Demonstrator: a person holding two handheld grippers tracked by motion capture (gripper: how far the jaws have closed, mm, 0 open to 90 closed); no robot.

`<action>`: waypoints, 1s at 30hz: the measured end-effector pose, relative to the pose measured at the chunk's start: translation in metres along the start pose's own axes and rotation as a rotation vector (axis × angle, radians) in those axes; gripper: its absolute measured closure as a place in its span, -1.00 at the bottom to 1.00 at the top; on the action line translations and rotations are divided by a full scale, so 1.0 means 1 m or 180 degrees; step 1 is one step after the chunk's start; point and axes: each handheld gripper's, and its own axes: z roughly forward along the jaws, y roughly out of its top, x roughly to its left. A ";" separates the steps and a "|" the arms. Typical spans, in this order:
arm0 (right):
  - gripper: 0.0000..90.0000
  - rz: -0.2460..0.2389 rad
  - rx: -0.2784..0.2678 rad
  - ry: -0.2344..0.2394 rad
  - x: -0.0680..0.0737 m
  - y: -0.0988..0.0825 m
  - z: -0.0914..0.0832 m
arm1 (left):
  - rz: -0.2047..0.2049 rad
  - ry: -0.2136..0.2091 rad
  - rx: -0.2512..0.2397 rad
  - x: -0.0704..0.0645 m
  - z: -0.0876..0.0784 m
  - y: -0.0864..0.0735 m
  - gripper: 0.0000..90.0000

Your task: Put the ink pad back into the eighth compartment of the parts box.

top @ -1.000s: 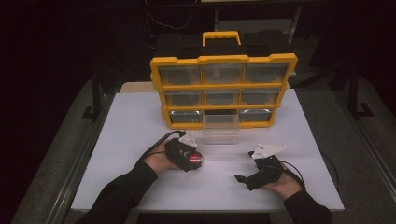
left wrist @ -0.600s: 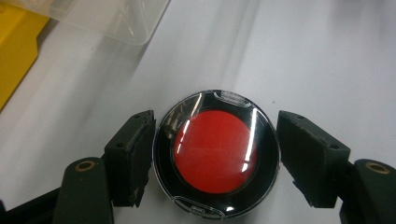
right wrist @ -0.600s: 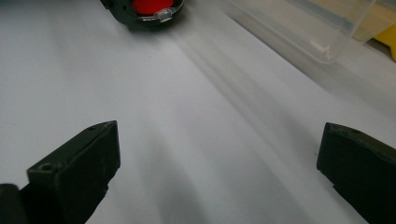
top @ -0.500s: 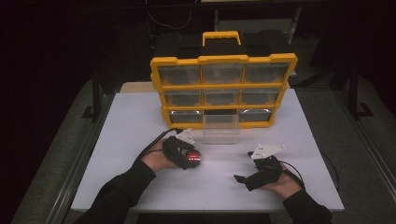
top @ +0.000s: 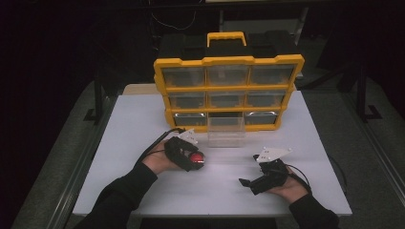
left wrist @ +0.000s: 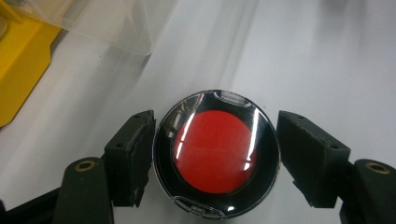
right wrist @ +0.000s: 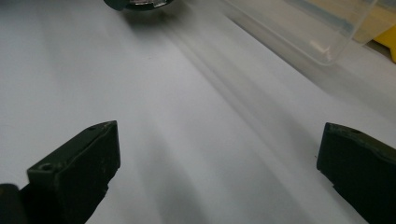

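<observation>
Left gripper was clamped on the round red-lidded case just above the table, apparently short of the pulled-out clear drawer, while the right gripper rested wide open, holding nothing.

The high view is dim around its edges: the room beyond the white rectangular table falls to near black, while the tabletop itself is evenly lit from above. Soft pale streaks of reflected light run across it. In the left gripper view, thin white glare lines cross the round red disc in its clear glossy case, which is sharp; the yellow plastic drawer organiser at the upper left is blurred. The right gripper view is soft toward its top edge.
</observation>
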 end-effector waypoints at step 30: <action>-1.00 0.0002 -0.0036 -0.0006 0.000 0.000 -0.001 | 0.0103 -0.0059 -0.0075 0.006 -0.026 0.022 -0.34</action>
